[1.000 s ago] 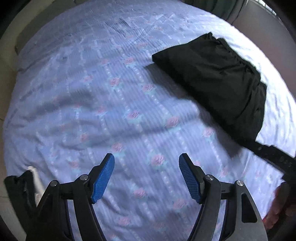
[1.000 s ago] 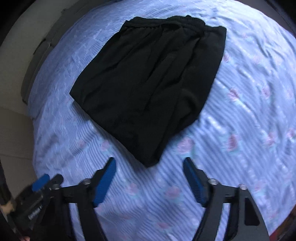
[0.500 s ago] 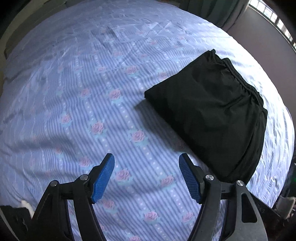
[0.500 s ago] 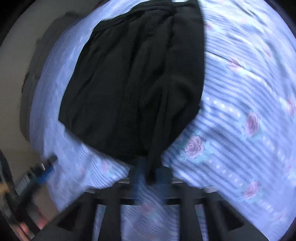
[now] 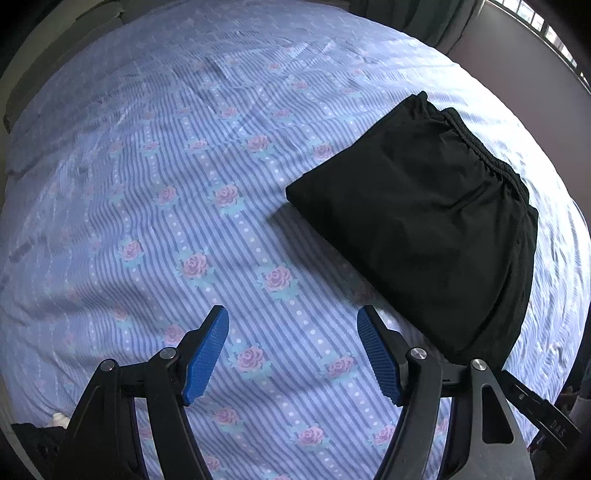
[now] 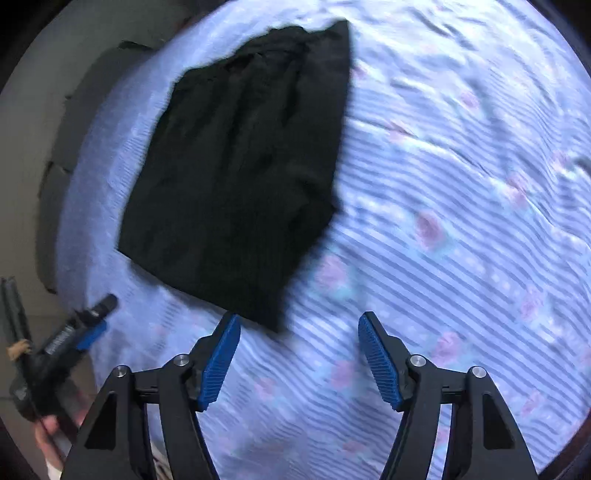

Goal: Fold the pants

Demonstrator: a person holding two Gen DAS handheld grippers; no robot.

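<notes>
The black pants lie folded into a compact rectangle on the bed, elastic waistband toward the far right edge. In the right wrist view the pants lie ahead and left, their near corner just beyond my left blue pad. My left gripper is open and empty above the sheet, left of the pants. My right gripper is open and empty, just short of the pants' near corner. The left gripper also shows in the right wrist view, held in a hand at the far left.
The bed is covered by a blue striped sheet with pink roses. The bed's edge and grey floor lie to the left in the right wrist view. A window and dark wall stand beyond the bed.
My right gripper was shut on the pants' near corner half a second ago; it has let go, opened and drawn back. My left gripper has risen and swung toward the pants, staying open.
</notes>
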